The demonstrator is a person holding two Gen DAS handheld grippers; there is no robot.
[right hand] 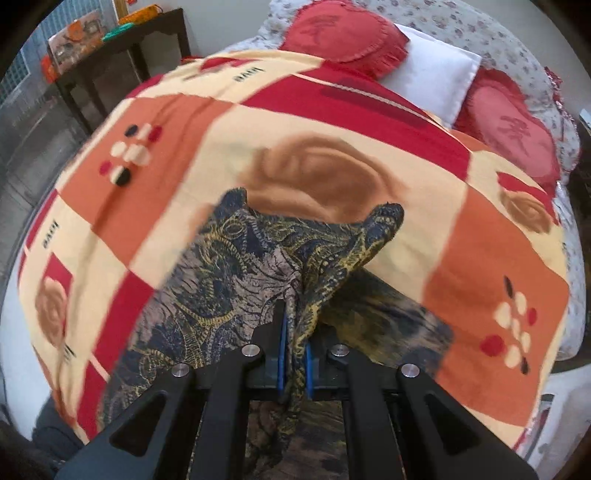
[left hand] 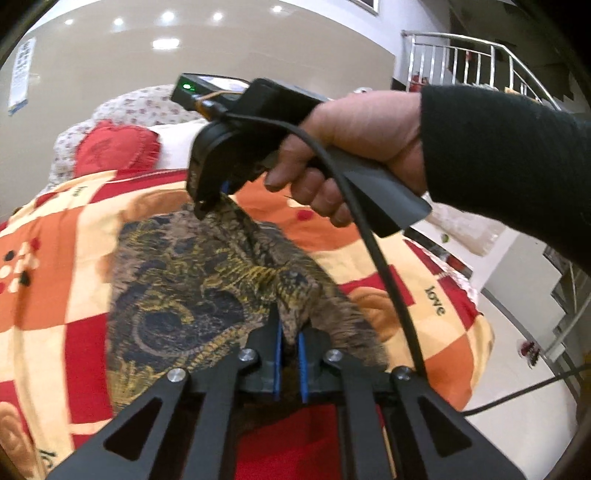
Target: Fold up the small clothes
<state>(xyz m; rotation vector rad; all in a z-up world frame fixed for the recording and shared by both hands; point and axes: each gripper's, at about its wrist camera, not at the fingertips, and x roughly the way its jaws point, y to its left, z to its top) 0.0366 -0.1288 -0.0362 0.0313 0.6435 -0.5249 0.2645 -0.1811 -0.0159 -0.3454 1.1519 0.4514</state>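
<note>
Dark yellow-patterned fabric garment (right hand: 258, 266) lifted off orange checked blanket (right hand: 480, 258), pinched by left gripper (left hand: 290, 328) and right gripper (right hand: 295, 325); fold begun, unfinished.

Garment (right hand: 236, 280): dark blue, tan, yellow paisley. Blanket (right hand: 332, 122): red, orange, cream checks. Cushion (right hand: 343, 33), upper centre: red. Claw (right hand: 294, 347) pads: blue.

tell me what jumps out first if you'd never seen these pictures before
The dark patterned cloth in blue, gold and brown stands out, lying mid-frame on the checked red, orange and cream blanket. Both grippers pinch it: the left gripper at the bottom of its own view, the right gripper gripping a far corner, held by a bare hand. Red heart cushions sit at the bed's head.
</note>
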